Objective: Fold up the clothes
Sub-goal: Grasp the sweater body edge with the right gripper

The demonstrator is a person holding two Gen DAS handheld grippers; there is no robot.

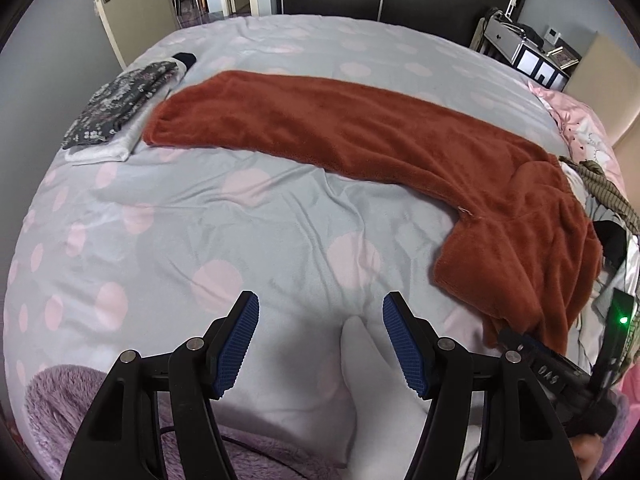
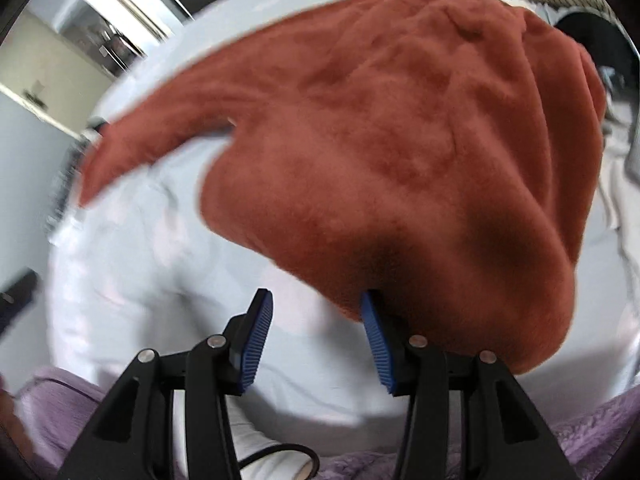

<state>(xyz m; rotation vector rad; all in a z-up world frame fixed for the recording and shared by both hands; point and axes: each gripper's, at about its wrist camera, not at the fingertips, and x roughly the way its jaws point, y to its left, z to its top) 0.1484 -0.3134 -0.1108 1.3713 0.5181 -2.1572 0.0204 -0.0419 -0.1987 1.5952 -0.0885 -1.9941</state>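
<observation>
Lying stretched across the bed (image 1: pixel 200 216), the rust fleece garment (image 1: pixel 360 128) runs left to right. Right gripper (image 2: pixel 316 320), fingers spread, touches its near end; left gripper (image 1: pixel 320 324), also spread, hovers apart.

Bare bedspread (image 1: pixel 224 216) before rust fleece (image 1: pixel 360 132)

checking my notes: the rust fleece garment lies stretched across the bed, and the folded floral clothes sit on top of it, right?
Not quite. The folded floral clothes sit on a white folded item beside the rust fleece garment's end, not on it; the left wrist view shows this. The garment does stretch across the bed.
</observation>
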